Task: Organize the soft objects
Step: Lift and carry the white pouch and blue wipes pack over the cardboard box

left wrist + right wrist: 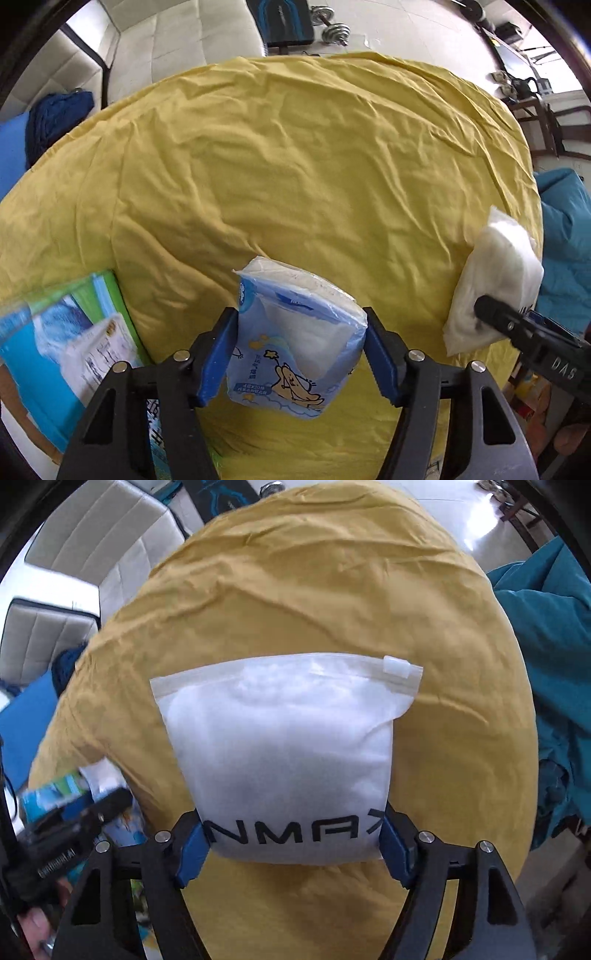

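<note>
Since both soft packs sit near us on the yellow cloth (pixel 295 166), we clamp the left gripper (pixel 300 350) on the tissues (pixel 295 332) and the right gripper (pixel 291 843) on the pouch (pixel 284 746), 2 side grips for lifting.

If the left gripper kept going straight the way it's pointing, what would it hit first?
The blue tissue pack already sits between the left gripper jaws; straight on it would press that pack into the yellow sheet behind it.
</note>
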`<state>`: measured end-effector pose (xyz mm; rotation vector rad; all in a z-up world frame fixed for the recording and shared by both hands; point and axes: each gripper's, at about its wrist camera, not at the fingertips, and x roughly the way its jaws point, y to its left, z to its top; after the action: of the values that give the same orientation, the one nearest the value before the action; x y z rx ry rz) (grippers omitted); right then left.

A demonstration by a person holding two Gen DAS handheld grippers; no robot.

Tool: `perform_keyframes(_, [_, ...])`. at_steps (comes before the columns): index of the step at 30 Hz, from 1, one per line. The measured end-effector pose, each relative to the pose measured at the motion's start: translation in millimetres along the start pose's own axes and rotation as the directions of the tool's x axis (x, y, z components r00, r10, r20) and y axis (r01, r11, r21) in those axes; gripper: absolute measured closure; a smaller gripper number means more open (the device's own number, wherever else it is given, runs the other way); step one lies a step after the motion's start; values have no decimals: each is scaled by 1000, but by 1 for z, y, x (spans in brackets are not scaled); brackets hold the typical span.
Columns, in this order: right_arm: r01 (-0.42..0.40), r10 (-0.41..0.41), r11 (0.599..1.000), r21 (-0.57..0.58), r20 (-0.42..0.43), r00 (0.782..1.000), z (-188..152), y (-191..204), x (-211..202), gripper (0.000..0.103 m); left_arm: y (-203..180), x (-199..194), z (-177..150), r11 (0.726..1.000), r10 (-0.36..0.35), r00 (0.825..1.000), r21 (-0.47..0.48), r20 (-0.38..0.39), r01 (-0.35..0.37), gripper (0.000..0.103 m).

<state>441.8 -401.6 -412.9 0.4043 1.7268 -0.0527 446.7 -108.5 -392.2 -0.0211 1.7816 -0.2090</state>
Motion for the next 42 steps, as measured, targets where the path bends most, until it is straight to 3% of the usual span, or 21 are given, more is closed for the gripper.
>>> perform_keyframes(5, [34,-34,999,-25,-32,999,-11,1,17,22,-5,28,-10,1000,10,997,8,-74,-9,27])
perform_keyframes(10, [84,-85,996,-28,-40,996,-10,14,32,17,1,47,-17,1000,12,993,19,-114,-9,24])
perform_keyframes(18, [74,-75,997,-16,-49,996,-9,15,43,18,-1,62,-43,997,32,991,68,-132,-23,24])
perform_keyframes(20, [72,-73,997,-17,-38,997,-11,15,42,21,-2,63,-49,997,37,993,74,-112,-29,28])
perform_keyframes(23, [67,-67,998,-15,-16,998,-17,8,36,26,-10,58,-72,993,73,996,99,-59,-67,48])
perform_keyframes(26, [62,-62,998,-17,-1,998,-22,2,25,28,-15,51,-84,989,99,995,116,-19,-96,55])
perform_keyframes(36, [-29,30,999,-21,54,998,-60,13,-11,30,-24,14,-126,991,56,995,113,86,-66,57])
perform_keyframes(42, [-51,60,996,-74,122,991,-94,33,-49,31,-16,-29,-152,992,47,984,109,171,-66,57])
